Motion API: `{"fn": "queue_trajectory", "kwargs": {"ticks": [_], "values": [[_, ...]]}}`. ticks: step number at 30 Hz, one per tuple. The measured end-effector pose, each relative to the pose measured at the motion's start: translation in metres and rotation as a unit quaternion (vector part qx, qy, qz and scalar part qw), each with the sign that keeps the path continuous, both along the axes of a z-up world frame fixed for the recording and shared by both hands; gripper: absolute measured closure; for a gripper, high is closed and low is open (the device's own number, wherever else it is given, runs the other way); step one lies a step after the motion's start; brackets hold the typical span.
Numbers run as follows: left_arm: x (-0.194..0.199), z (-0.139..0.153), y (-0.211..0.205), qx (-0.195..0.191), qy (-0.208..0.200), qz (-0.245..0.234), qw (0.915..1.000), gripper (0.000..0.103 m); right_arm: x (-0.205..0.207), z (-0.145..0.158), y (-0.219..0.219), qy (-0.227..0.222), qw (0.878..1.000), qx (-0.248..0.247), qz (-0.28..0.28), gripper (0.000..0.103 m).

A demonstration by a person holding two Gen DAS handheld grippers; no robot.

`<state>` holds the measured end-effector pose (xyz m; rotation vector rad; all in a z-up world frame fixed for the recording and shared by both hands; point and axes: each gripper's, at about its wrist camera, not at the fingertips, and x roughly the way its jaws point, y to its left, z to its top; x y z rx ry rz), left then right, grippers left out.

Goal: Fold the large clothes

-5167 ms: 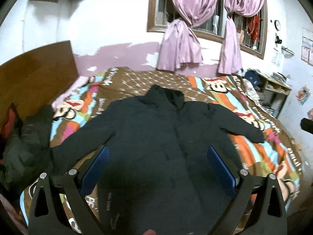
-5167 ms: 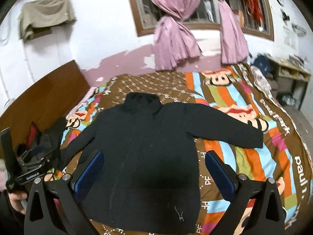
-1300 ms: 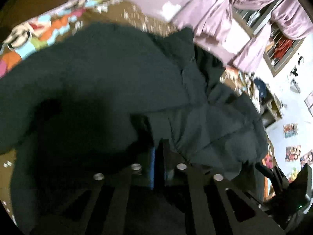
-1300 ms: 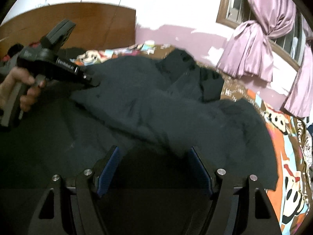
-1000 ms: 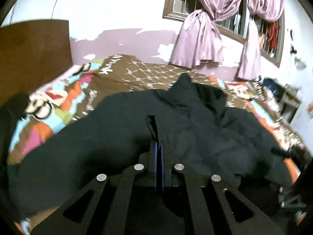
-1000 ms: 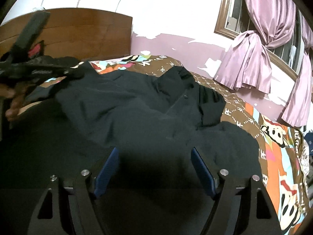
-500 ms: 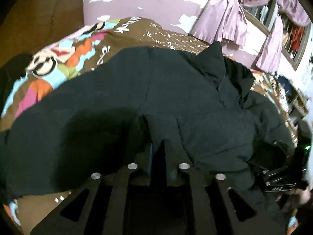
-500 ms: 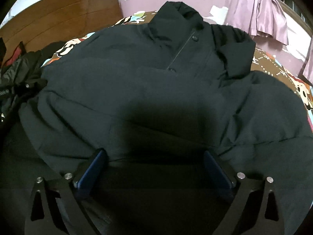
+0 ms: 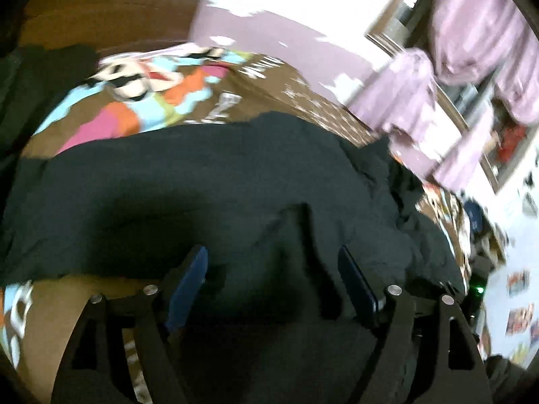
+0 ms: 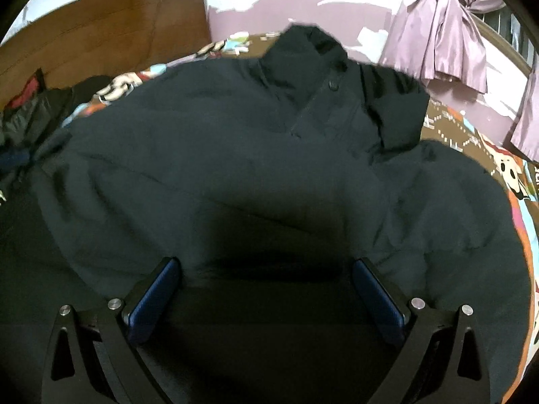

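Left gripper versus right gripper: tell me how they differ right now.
The left gripper is tilted and sits near the dark jacket's edge, with the patterned bedspread showing beside it; the right gripper is level, over the middle of the jacket, facing its collar. Both have their jaws open and hold nothing.

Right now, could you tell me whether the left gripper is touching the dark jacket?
Cannot tell. In the left wrist view the left gripper is open over the dark jacket, but blur and shadow hide any contact or gap.

A home bedroom: patterned bedspread, wooden headboard, pink curtains.
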<state>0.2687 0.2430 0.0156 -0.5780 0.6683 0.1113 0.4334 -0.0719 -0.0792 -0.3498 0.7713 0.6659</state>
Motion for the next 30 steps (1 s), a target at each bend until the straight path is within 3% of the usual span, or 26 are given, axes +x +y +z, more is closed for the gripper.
{"fn": "queue_trajectory", "kwargs": {"ticks": [4, 6, 11, 16, 18, 22, 26, 30], "values": [[-0.035, -0.012, 0.044, -0.059, -0.011, 0.082, 0.9948, 0.028, -0.008, 0.018, 0.017, 0.008, 0.999, 0.04, 0.009, 0.0], [-0.056, -0.018, 0.069, -0.083, -0.011, 0.139, 0.9868, 0.028, -0.013, 0.027, 0.029, -0.002, 0.999, 0.051, 0.017, 0.0], [-0.105, -0.032, 0.117, -0.071, 0.005, 0.26, 0.963, 0.028, -0.021, 0.04, 0.06, -0.014, 0.997, 0.075, 0.033, 0.0], [-0.136, -0.057, 0.16, -0.086, 0.038, 0.326, 0.9406, 0.028, -0.024, 0.035, 0.099, -0.018, 0.997, 0.073, 0.031, 0.0], [-0.143, -0.064, 0.173, -0.093, 0.052, 0.337, 0.9356, 0.028, -0.021, 0.031, 0.116, -0.023, 0.998, 0.059, 0.018, 0.0], [-0.15, -0.067, 0.183, -0.073, 0.072, 0.334, 0.937, 0.028, -0.019, 0.021, 0.144, -0.022, 0.999, 0.043, 0.014, 0.0], [-0.16, -0.064, 0.189, -0.071, 0.054, 0.325, 0.9416, 0.028, -0.023, 0.004, 0.167, -0.032, 0.999, 0.01, 0.018, 0.0], [-0.171, -0.061, 0.196, -0.065, 0.048, 0.337, 0.9382, 0.028, -0.034, -0.008, 0.169, -0.069, 0.997, -0.002, 0.015, 0.0]]}}
